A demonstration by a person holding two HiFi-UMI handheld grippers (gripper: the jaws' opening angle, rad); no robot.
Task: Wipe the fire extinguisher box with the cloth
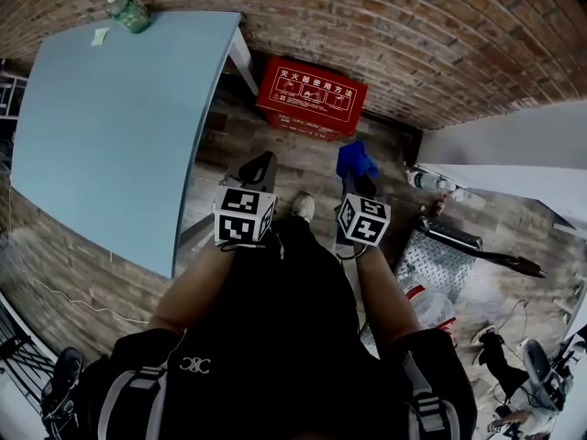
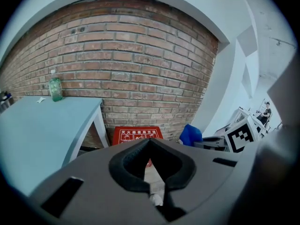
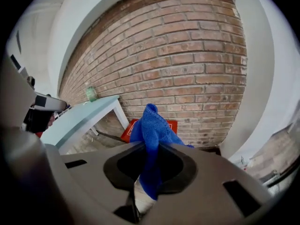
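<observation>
The red box (image 1: pixel 312 96) lies ahead of both tongs, long side crosswise, slightly nearer the right gripper (image 1: pixel 356 183), which clamps the blue cloth (image 3: pixel 152 130); the left gripper (image 2: pixel 150 143) is closed, empty

Red brick wall (image 1: pixel 385 26) at the back, meeting a plain white wall (image 1: pixel 523 131) on the right. Floor (image 1: pixel 303 163) is worn grey-brown plank, with a metal tread plate (image 1: pixel 440 259) lying at right. A pale blue, white-legged table (image 1: pixel 110 126) stands against the brick at left, with a green bottle (image 1: pixel 128 12) on its far corner. Light is soft and even.
</observation>
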